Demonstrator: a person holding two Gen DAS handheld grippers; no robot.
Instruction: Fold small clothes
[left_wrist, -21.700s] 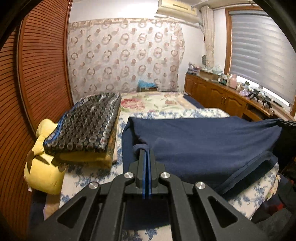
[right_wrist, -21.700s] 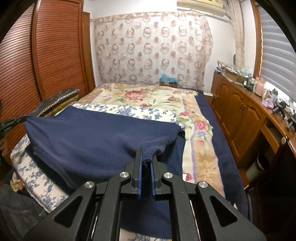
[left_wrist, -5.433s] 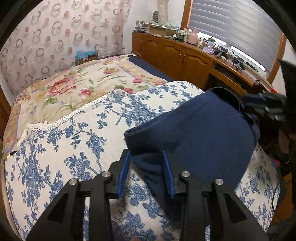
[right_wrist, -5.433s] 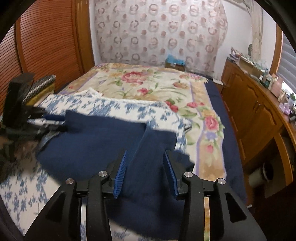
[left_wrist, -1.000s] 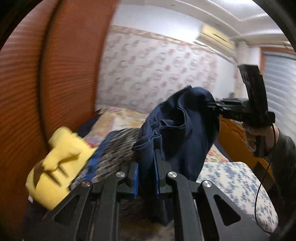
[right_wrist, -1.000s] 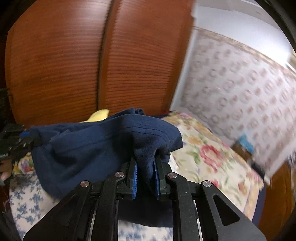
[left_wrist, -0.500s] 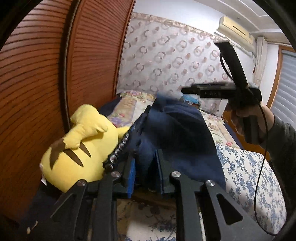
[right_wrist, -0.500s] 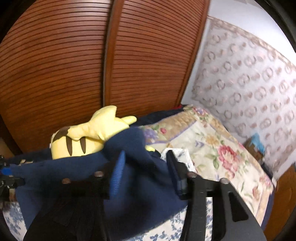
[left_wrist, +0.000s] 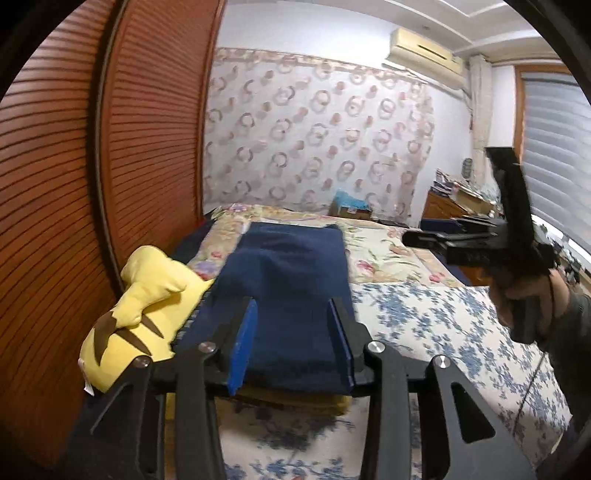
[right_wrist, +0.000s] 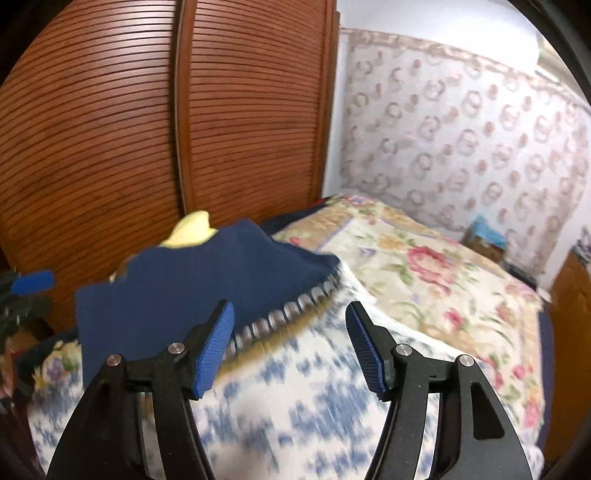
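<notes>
The folded navy garment (left_wrist: 291, 280) lies flat on top of a stack of folded clothes at the bed's left side, next to the wardrobe. It also shows in the right wrist view (right_wrist: 199, 284), over a black-and-grey patterned piece (right_wrist: 291, 314). My left gripper (left_wrist: 291, 339) is open, its jaws standing either side of the garment's near edge. My right gripper (right_wrist: 291, 343) is open and empty, to the right of the stack over the blue-flowered sheet (right_wrist: 295, 406). The right gripper also shows in the left wrist view (left_wrist: 491, 240), held in a hand.
A yellow plush toy (left_wrist: 144, 306) lies left of the stack against the wooden louvred wardrobe (left_wrist: 92, 184). A yellow folded layer (left_wrist: 295, 402) sits under the stack. The floral bedspread (left_wrist: 388, 251) stretches behind, with a wooden dresser (left_wrist: 450, 206) at the right.
Both grippers have let go of the navy garment, which now lies on the stack by the plush toy. Both have opened wide, and the right one has drawn back to the right.
</notes>
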